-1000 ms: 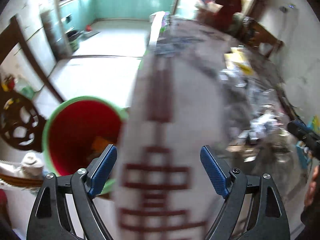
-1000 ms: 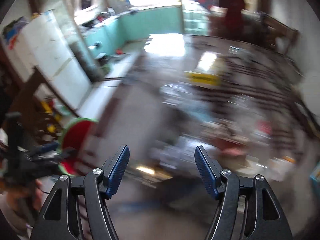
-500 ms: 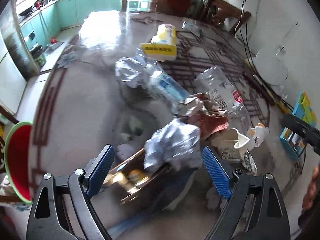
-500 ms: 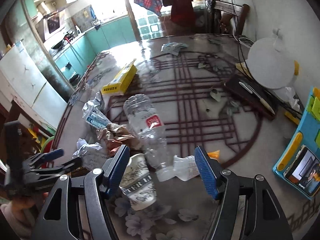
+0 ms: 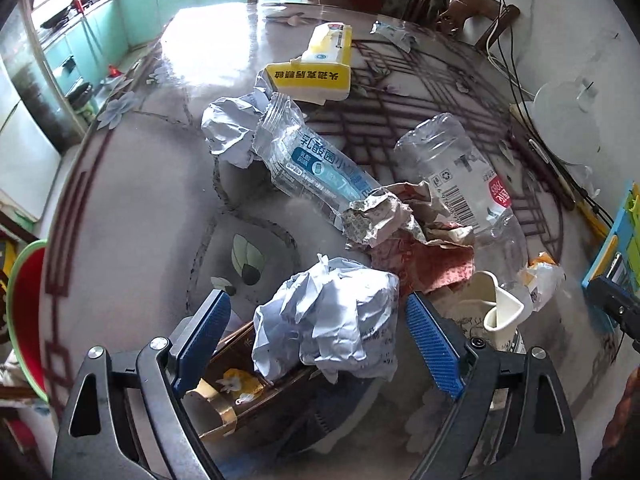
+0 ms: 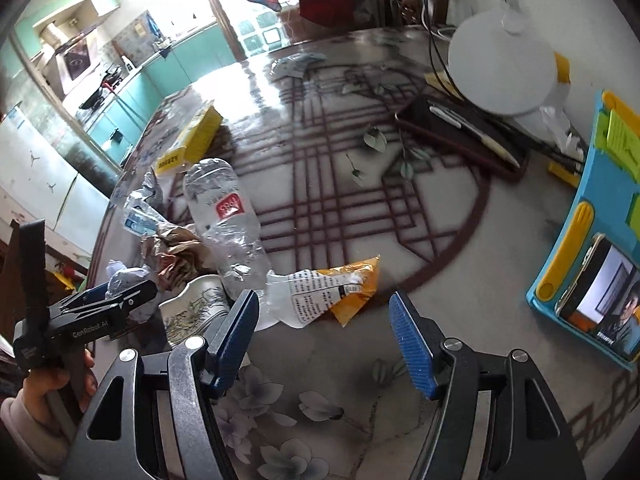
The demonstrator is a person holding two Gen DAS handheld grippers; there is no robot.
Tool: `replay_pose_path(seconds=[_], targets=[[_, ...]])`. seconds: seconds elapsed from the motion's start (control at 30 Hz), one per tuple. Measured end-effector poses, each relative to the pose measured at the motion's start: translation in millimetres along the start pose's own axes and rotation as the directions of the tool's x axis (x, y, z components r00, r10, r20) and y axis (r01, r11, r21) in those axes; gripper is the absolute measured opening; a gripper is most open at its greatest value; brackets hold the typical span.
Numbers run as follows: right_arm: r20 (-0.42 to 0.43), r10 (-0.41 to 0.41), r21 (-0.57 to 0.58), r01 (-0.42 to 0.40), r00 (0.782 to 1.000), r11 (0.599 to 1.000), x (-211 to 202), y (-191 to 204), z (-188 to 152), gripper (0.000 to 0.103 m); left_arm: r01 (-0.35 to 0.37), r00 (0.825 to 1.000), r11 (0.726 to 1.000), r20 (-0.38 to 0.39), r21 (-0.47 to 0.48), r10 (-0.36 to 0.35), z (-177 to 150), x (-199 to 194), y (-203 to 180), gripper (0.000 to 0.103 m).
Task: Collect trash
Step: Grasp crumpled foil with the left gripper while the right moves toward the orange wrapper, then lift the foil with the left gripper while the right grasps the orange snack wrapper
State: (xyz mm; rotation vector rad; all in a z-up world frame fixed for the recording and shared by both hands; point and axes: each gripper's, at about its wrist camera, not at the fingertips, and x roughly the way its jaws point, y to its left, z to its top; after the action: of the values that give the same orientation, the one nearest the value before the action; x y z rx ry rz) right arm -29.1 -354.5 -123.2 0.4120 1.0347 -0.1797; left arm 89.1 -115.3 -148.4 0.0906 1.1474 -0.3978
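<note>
- Our left gripper (image 5: 316,328) has its jaws spread wide on either side of a paper ball (image 5: 332,320); the blue pads do not touch it.
- The paper ball lies on the tabletop (image 5: 132,208), at the near end of a trash pile, partly over a brown box (image 5: 236,380).
- Just beyond it sit a crumpled brown wrapper (image 5: 404,232), a clear packet (image 5: 308,164) with blue print, and a second paper ball (image 5: 230,128).
- A crushed bottle (image 5: 464,180) lies to the right of the wrapper, touching it; a paper cup (image 5: 496,312) lies on its side near the bottle's nearer end.
- A yellow box (image 5: 320,68) rests farther back on the tabletop.
- A red bin (image 5: 24,308) with a green rim shows at the left edge, below the tabletop.
- Our right gripper (image 6: 324,332) is also spread wide and holds nothing, hovering over the tabletop near an orange and white packet (image 6: 332,292).
- From the right wrist view we see the left gripper (image 6: 116,296) beside the paper ball (image 6: 124,276) and cup (image 6: 192,312).
- A blue tray (image 6: 580,216) with a phone (image 6: 600,300) lies at the far right.
</note>
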Motion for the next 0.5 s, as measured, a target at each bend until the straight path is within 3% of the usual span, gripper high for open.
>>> replay_pose_path(seconds=[0.13, 0.2, 0.23, 0.27, 0.5], targets=[[-0.022, 0.022, 0.030, -0.022, 1.000, 0.999, 10.5, -4.7, 0.0, 0.067, 0.004, 1.000, 1.000, -0.009, -0.002, -0.004, 1.0, 3.8, -1.7, 0.088], [-0.034, 0.034, 0.043, -0.032, 0.999, 0.999, 15.4, -5.1, 0.6, 0.067, 0.018, 1.000, 1.000, -0.021, -0.012, -0.019, 1.3, 7.9, -1.2, 0.075], [-0.035, 0.040, 0.044, -0.038, 0.999, 0.998, 17.3, -4.2, 1.3, 0.067, 0.023, 0.999, 1.000, -0.033, -0.018, -0.024, 1.4, 10.4, -0.9, 0.059], [-0.035, 0.041, 0.043, -0.039, 0.999, 0.998, 18.2, -3.5, 1.4, 0.067, 0.023, 0.999, 0.999, -0.041, -0.022, -0.024, 1.7, 12.3, -1.0, 0.054], [-0.062, 0.051, 0.072, -0.046, 0.997, 0.996, 41.8, -3.0, 6.1, 0.067, 0.014, 1.000, 1.000, 0.017, -0.024, -0.014, 1.3, -9.0, -0.4, 0.051]])
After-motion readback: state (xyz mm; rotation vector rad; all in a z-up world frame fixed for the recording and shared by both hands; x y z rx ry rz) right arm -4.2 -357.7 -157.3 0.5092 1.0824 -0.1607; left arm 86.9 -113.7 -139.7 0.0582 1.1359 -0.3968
